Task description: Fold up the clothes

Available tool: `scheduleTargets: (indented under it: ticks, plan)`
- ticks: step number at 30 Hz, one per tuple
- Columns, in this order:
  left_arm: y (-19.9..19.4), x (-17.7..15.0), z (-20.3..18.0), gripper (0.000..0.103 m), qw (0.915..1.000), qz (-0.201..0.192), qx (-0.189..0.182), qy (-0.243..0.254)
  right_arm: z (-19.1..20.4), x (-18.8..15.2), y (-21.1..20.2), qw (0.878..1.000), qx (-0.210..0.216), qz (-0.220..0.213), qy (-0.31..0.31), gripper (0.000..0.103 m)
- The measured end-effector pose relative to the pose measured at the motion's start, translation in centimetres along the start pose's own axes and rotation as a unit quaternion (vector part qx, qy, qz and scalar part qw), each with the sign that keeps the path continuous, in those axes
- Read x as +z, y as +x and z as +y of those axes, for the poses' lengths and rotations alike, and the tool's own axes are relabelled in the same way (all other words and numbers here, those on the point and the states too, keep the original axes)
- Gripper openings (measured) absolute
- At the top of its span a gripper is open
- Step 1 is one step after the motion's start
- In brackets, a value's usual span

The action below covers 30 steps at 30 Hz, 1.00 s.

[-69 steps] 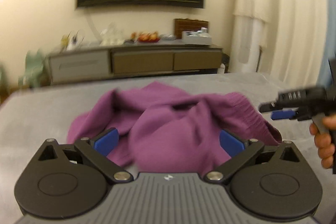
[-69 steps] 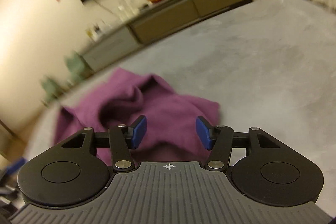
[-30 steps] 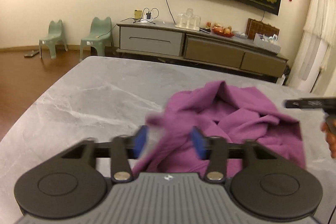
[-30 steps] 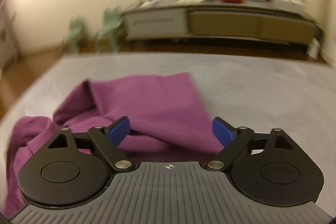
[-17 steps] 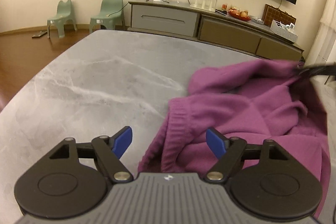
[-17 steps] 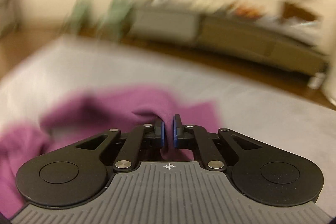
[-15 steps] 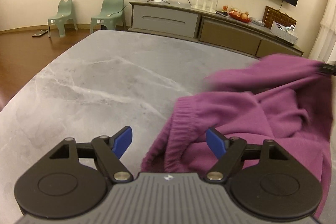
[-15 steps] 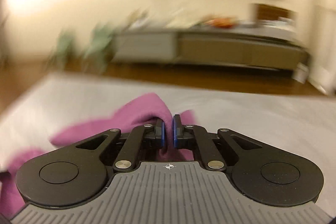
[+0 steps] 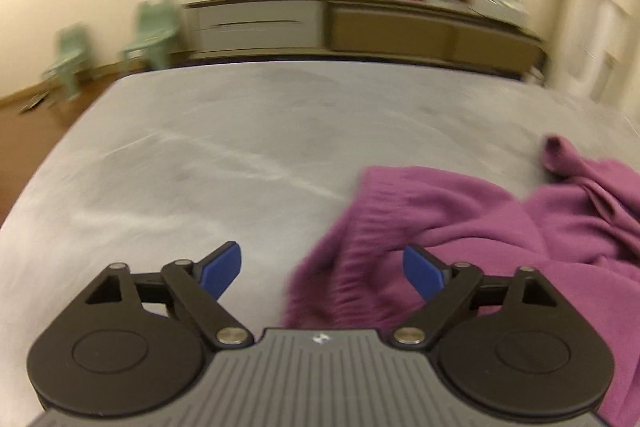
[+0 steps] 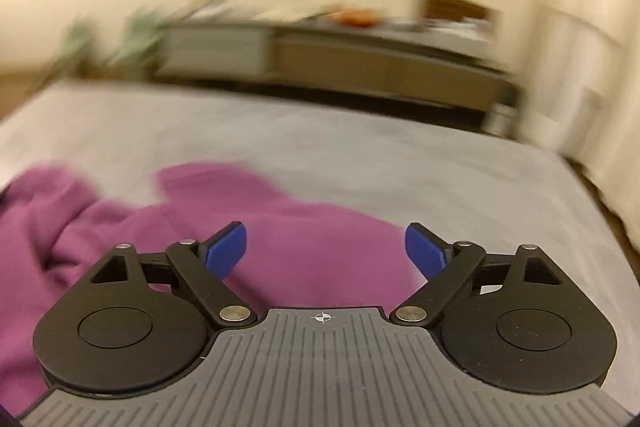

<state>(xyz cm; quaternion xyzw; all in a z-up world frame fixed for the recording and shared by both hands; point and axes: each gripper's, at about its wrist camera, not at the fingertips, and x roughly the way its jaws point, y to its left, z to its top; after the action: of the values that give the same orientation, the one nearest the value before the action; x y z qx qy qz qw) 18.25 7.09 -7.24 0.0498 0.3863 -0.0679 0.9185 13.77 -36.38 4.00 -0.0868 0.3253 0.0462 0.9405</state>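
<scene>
The main risk, as I judge it, is a bad pinch: the soft purple knit garment lies rumpled in thick overlapping folds on the grey marble-patterned bench, so a tool closing on it could take several layers at once, or catch only the ribbed hem and drag the whole heap sideways instead of spreading it. Both views are blurred, which makes the edges harder to pick out.

The left tool is released, its blue-padded jaws spread wide and holding nothing; the ribbed edge of the garment sits between them, towards the right jaw, with bare bench under the left one. The right tool is likewise released and empty, with the garment spread beneath and to its left.
</scene>
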Motion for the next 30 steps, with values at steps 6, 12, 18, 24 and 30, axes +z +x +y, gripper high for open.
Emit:
scheduleTargets:
  ticks: [6, 12, 18, 24, 30]
  plan:
    - [4.1, 0.8, -2.2, 0.046, 0.9981, 0.012, -0.009, 0.060, 2.9, 1.3, 10.0, 0.993, 0.043, 0.088, -0.065, 0.042]
    - [1.6, 1.1, 2.7, 0.009, 0.9965, -0.052, 0.037, -0.053, -5.6, 3.6, 3.5, 0.997, -0.056, -0.009, 0.048, 0.000]
    - [-3.1, 0.3, 8.7, 0.011, 0.9806, -0.069, 0.081, -0.165, -15.2, -2.9, -0.7, 0.967, -0.198, 0.021, 0.158, 0.009]
    - [-3.1, -2.4, 9.0, 0.041, 0.9853, -0.017, 0.062, -0.158, -9.7, -5.4, -3.5, 0.976, -0.162, -0.018, 0.145, 0.056]
    - [-2.0, -0.8, 7.2, 0.068, 0.9907, -0.034, 0.049, -0.122, 4.0, -1.1, 1.7, 0.999, 0.030, -0.014, -0.012, 0.076]
